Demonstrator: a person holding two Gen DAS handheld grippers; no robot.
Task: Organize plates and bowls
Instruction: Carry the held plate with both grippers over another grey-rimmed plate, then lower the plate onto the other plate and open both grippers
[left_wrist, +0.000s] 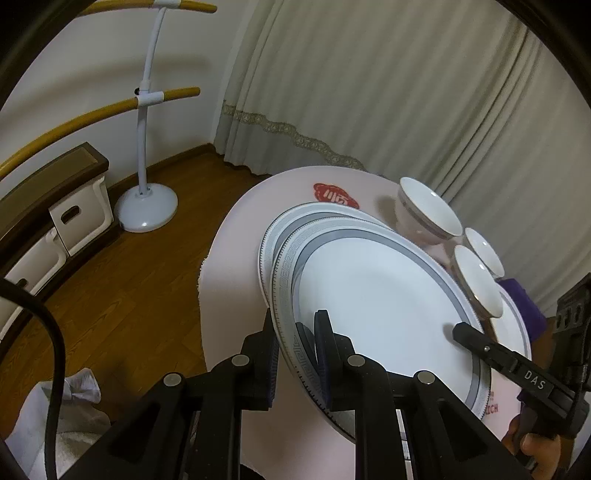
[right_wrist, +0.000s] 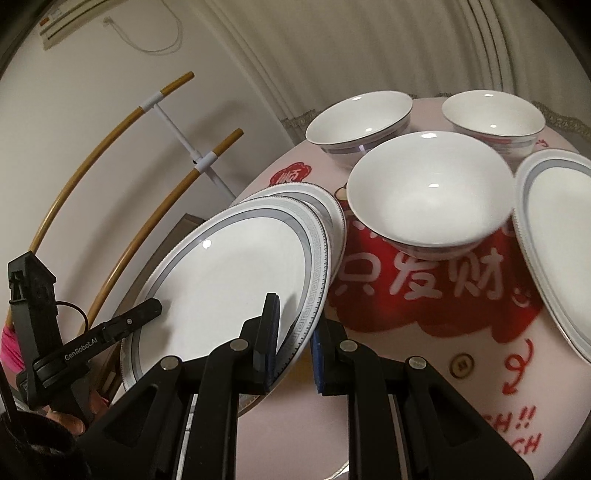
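I've got both grippers on one plate, tilted, lower centre of both views. L gripper pinches its near rim, one pad under, one on the face. R gripper straddles the opposite rim, fingers either side; can't tell if it's actually clamped. Plate hangs just over a second plate lying flat on the table. Mid-right of the R view: three bowls, nearest blurred, w/ a third plate at far right. Table cover is pink w/ red print. Room: wood floor, white stand upper left, curtain behind.
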